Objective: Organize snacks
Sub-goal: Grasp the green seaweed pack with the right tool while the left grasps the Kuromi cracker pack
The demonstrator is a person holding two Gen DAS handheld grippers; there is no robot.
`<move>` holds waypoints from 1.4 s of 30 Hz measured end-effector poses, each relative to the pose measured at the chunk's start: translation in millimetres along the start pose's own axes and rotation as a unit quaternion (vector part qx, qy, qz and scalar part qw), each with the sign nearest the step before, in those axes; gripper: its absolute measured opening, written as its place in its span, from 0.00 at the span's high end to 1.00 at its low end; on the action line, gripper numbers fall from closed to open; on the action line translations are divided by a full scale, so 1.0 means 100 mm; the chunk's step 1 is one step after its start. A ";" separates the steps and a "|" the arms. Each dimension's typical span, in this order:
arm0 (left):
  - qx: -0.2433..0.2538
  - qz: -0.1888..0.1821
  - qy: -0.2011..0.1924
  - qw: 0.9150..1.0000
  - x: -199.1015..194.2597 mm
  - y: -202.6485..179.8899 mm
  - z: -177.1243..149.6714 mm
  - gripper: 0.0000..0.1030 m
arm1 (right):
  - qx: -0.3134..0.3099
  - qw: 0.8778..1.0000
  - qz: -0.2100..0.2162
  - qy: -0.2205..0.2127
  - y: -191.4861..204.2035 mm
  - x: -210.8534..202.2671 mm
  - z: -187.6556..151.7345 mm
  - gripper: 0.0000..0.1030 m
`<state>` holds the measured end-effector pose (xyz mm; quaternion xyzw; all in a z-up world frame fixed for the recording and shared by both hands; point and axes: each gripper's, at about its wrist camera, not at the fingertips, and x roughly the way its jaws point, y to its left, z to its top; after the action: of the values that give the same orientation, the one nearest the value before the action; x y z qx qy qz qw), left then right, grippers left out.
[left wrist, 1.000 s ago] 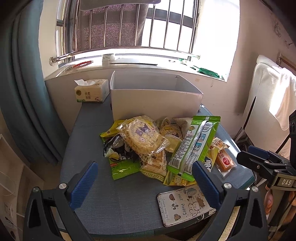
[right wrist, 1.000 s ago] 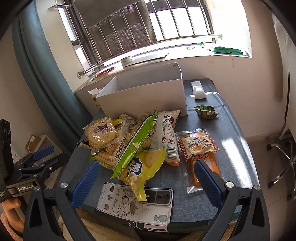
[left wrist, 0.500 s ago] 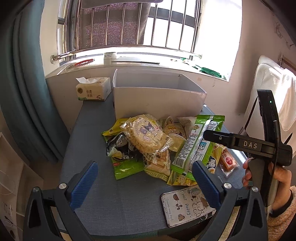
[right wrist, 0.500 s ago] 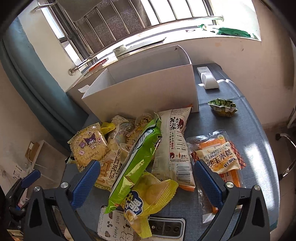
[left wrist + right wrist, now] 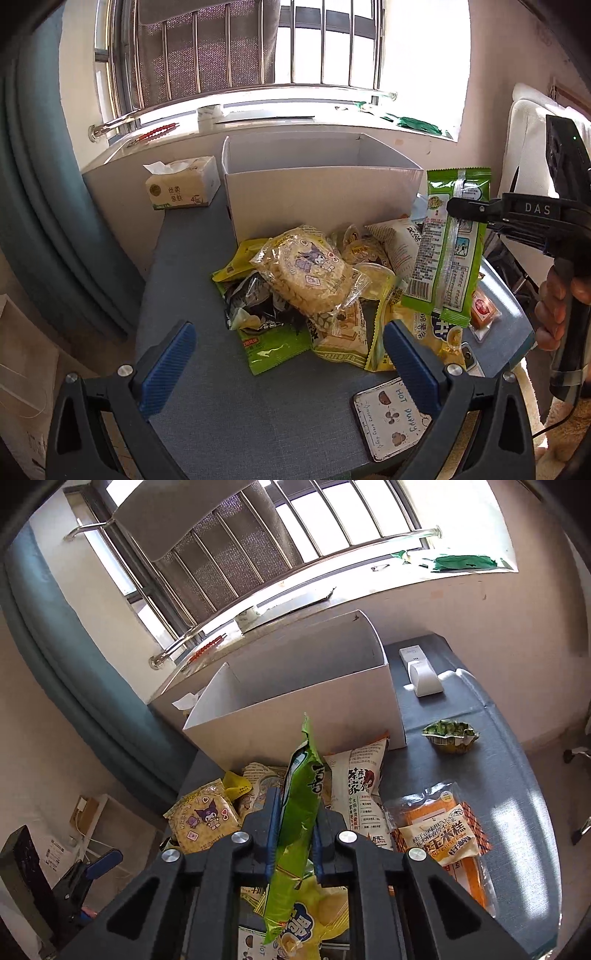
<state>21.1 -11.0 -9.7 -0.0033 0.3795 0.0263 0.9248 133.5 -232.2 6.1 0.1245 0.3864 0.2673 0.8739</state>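
A pile of snack packets (image 5: 314, 291) lies on the blue-grey table (image 5: 207, 406) in front of an open white box (image 5: 321, 184). My right gripper (image 5: 297, 834) is shut on a long green snack packet (image 5: 299, 812) and holds it lifted above the pile; the packet also shows in the left wrist view (image 5: 448, 251), hanging from the right gripper (image 5: 458, 210). My left gripper (image 5: 288, 362) is open and empty, low over the table's near edge, short of the pile. The white box (image 5: 295, 701) stands just behind the held packet.
A tissue pack (image 5: 181, 188) stands left of the box. A phone in a cartoon case (image 5: 391, 417) lies at the near right edge. An orange packet (image 5: 439, 834), a small green packet (image 5: 448, 734) and a white device (image 5: 421, 672) lie on the right of the table.
My right gripper moved in over the pile, closed on the long green packet and lifted it off the pile. My left gripper stayed open and barely moved.
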 end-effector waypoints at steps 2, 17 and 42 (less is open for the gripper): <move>0.041 -0.002 0.000 0.999 0.09 -0.05 0.07 0.00 | -0.004 1.000 0.005 -0.013 0.02 -0.14 0.04 0.87; 0.260 0.008 0.103 0.960 0.97 -0.43 0.40 0.01 | -0.018 0.998 0.027 -0.050 0.07 -0.73 -0.02 0.87; -0.084 -0.075 -0.079 0.990 0.60 0.46 2.00 0.26 | -0.087 0.994 0.005 -0.069 0.33 -0.09 1.32 0.87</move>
<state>201.6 42.9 91.5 -0.1074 0.3003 -0.0108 0.9477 214.0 -211.4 113.9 0.0678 0.2993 0.2953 0.9048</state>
